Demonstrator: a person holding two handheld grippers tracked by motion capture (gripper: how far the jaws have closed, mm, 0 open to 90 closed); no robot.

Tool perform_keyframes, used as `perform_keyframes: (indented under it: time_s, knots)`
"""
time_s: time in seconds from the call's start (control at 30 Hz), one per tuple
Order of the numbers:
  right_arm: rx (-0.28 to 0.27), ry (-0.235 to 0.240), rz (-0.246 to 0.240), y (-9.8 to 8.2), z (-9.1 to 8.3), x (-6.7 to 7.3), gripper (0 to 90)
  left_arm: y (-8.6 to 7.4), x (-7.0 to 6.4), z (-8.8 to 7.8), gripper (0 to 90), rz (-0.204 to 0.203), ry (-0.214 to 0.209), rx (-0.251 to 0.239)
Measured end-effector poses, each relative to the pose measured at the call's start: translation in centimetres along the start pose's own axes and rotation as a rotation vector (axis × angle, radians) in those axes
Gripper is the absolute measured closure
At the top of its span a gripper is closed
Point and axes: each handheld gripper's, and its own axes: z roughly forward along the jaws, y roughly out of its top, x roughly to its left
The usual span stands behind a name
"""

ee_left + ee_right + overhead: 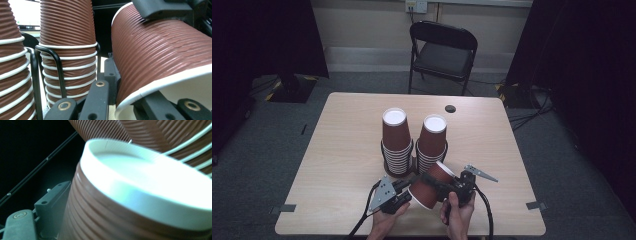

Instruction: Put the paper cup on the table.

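Item: one brown ribbed paper cup (428, 189), white-rimmed, held tilted above the near middle of the worktop (337, 150), its mouth toward the person's left and its white base up and to the right. Left gripper (404, 197): at the cup's mouth, one jaw inside the rim and one outside in the left gripper view, so clamped on the rim as far as can be judged. Right gripper (451, 184): closed around the cup's ribbed wall near the base. Just beyond stand two stacks of like cups, the left stack (396, 142) and the right stack (432, 142), base-up in a black wire holder (58, 67). Beyond the worktop: a black folding chair (443, 50). Step in hand, by judgement: handling a single cup taken from or bound for a stack. Handling advice: thin paper wall, so keep the pinch light to avoid creasing the rim; let one gripper carry the cup before the other releases; keep the tilted cup from knocking the right stack, which it nearly touches.
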Motion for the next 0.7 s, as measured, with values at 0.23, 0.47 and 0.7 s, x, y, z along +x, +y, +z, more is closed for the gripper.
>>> perform_keyframes:
  time_s: [0.23,0.47,0.7]
  knots:
    - [-0.057,-0.027,-0.029,0.9,-0.6,-0.3,12.7,-0.2,0.5,-0.9,85.5,-0.056,-0.012,0.047]
    - [-0.095,-0.056,-0.202,0.9,-1.4,-0.1,12.7,-0.1,1.3,-1.5,85.6,-0.097,-0.014,0.121]
    - [-0.088,-0.006,-0.293,0.7,-2.2,-0.2,12.7,0.6,1.7,-1.9,85.5,-0.039,-0.025,0.206]
